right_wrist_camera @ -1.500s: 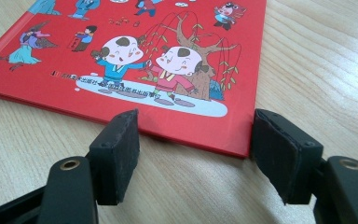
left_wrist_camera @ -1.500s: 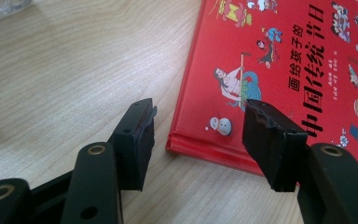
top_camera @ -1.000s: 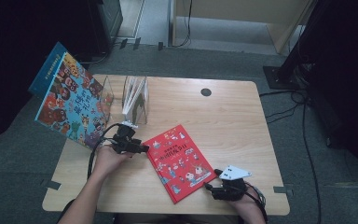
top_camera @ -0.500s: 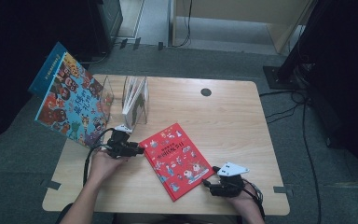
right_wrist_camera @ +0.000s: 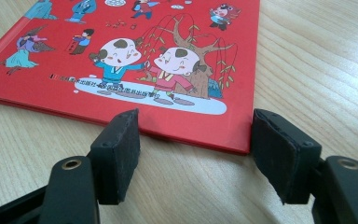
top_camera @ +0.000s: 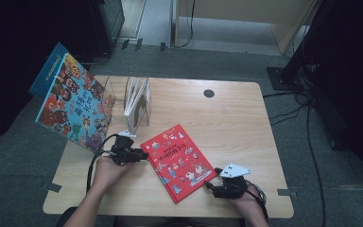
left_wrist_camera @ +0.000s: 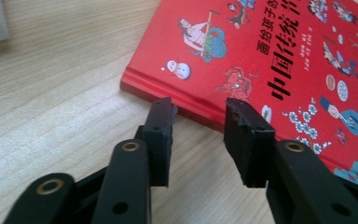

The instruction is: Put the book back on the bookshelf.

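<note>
Since earlier: left gripper (top_camera: pixel 144 155) jaws have just been closing, now half-narrowed at the red book (top_camera: pixel 178 161) spine edge, tips touching it, nothing clamped | right gripper (top_camera: pixel 208 185) wide open at the book's 5 o'clock corner, holding nothing | book flat on bench (top_camera: pixel 236 123), near-centre, 6 o'clock of the book stand (top_camera: pixel 137 101)

A book (top_camera: pixel 178 161) lies on the table (top_camera: pixel 227 118), before a book stand (top_camera: pixel 137 101), between two hand-held grippers.
</note>
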Motion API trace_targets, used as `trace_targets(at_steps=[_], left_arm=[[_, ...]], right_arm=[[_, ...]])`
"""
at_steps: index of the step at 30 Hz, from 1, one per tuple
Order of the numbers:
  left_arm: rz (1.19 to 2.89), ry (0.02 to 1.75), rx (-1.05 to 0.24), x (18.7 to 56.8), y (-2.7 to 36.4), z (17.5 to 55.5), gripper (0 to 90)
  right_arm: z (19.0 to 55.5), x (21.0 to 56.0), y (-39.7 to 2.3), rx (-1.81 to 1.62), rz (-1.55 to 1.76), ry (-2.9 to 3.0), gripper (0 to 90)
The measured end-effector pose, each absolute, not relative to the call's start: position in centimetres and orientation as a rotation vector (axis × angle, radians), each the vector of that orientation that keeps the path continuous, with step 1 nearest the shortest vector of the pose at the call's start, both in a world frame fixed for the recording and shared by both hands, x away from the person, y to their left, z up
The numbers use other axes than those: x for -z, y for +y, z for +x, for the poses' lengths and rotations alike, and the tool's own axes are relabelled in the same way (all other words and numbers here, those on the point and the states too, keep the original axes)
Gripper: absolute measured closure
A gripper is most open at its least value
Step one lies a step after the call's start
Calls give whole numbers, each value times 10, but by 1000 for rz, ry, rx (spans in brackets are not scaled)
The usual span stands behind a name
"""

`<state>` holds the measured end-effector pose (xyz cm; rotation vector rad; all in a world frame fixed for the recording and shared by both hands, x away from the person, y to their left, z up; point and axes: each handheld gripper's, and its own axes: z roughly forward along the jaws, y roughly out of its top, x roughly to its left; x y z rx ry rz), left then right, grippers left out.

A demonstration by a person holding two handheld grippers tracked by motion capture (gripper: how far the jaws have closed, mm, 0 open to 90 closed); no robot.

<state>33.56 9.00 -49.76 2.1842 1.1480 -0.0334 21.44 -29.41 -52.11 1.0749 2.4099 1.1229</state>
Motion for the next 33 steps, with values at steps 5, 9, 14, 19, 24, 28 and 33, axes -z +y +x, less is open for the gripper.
trace_targets(at_steps=[5,9,14,19,24,28,33], left_arm=[[2145,1165,48,500,87,340,700],[2161,1144,40,500,79,342,707],[2136,1162,48,501,75,348,729],[2122,1162,18,502,70,353,744],[2120,1158,7,504,64,358,773],[2115,1169,10,504,58,362,781],[2105,1172,25,504,55,363,780]], right_arm=[[215,522,-294,-1127,1075,2408,333],[215,522,-292,-1129,1080,2402,327],[216,522,-292,-1134,1074,2398,318],[218,522,-291,-1127,1082,2399,308],[220,523,-289,-1140,1090,2394,292],[221,523,-287,-1140,1086,2393,276],[225,523,-285,-1150,1091,2395,253]])
